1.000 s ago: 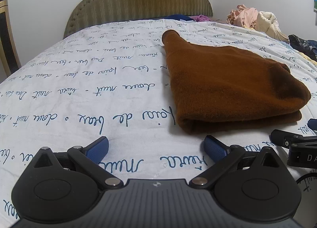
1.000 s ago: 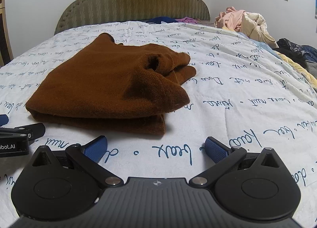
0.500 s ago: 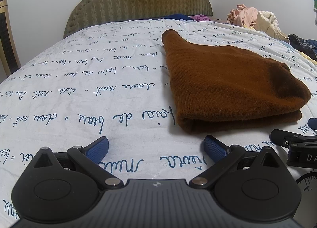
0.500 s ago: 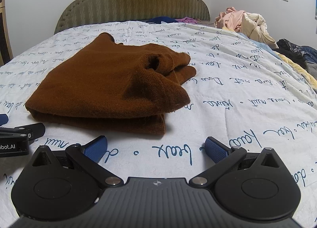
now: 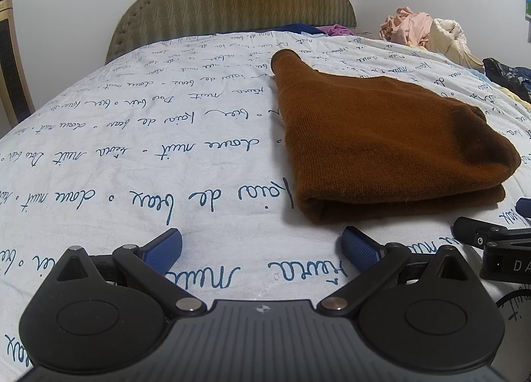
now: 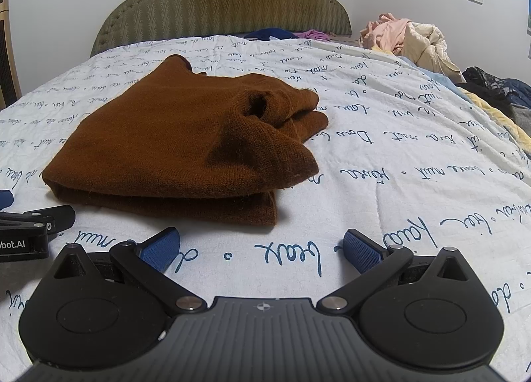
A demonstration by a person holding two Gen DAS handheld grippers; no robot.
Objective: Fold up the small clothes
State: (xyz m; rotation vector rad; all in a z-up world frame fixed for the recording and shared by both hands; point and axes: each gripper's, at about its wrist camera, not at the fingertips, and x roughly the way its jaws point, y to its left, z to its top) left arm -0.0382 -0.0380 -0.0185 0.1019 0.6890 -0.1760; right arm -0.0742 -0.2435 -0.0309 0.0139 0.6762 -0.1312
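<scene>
A brown knit sweater [image 5: 375,136] lies folded in layers on the white bedspread [image 5: 149,150] with blue handwriting print. In the right wrist view the brown sweater [image 6: 172,146] sits ahead and to the left, a sleeve opening showing on its right side. My left gripper [image 5: 262,249] rests low on the bedspread, open, just short of the sweater's near left corner. My right gripper [image 6: 262,249] is open too, with only bedspread [image 6: 398,156] between its blue pads, near the sweater's front right corner. Each view catches part of the other gripper at its edge.
A padded olive headboard [image 5: 232,0] stands at the far end. A heap of pink and cream clothes [image 6: 408,37] and dark garments [image 6: 494,87] lie along the bed's right side. Blue and purple items [image 6: 285,33] sit by the headboard. A wooden chair [image 5: 13,77] stands at left.
</scene>
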